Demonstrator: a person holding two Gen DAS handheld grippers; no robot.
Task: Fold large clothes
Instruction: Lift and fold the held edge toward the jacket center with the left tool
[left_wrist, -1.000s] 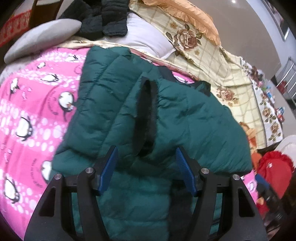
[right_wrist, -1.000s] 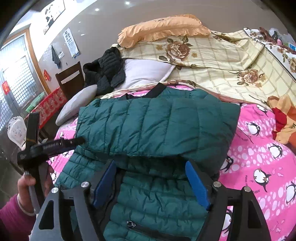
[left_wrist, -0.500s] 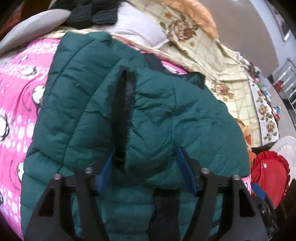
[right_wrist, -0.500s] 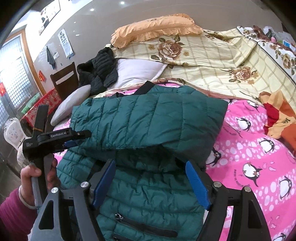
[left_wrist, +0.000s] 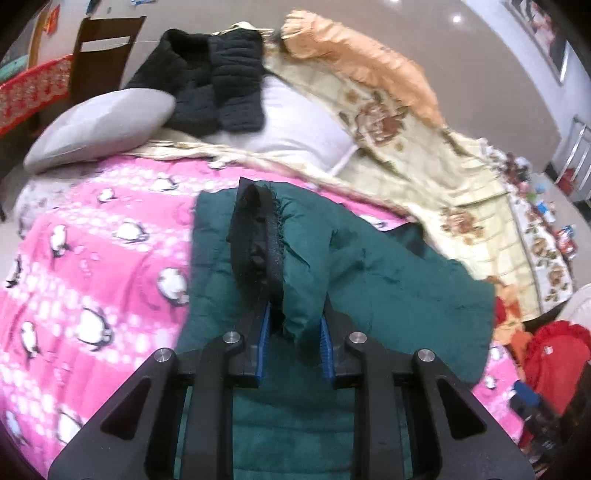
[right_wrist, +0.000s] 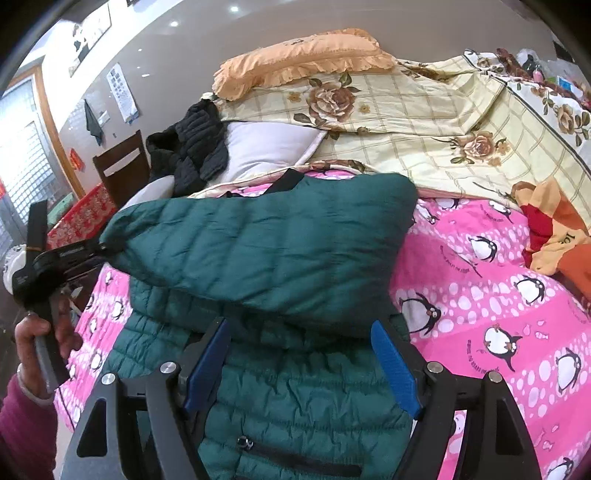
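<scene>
A dark green puffer jacket (left_wrist: 388, 288) lies on the pink penguin blanket (left_wrist: 92, 258). My left gripper (left_wrist: 294, 317) has its jaws closing, and the blue pads pinch a fold of the jacket by its black-lined edge (left_wrist: 258, 236), held up off the bed. In the right wrist view a hand holds that left gripper (right_wrist: 101, 249) at the jacket's (right_wrist: 266, 251) left corner, and the upper layer hangs raised from it. My right gripper (right_wrist: 299, 326) is open just above the jacket's lower part, nothing pressed between its pads.
A black jacket (left_wrist: 214, 88), a grey pillow (left_wrist: 99, 129) and a white pillow (right_wrist: 266, 151) lie at the head of the bed. An orange pillow (right_wrist: 303, 55) sits on a floral quilt (right_wrist: 443, 122). A wooden chair (left_wrist: 103, 48) stands at the far left, red things (left_wrist: 550, 354) at the right.
My left gripper closed on the jacket's fold and lifted it, so more pink blanket shows on the left. The right gripper stayed open and barely moved.
</scene>
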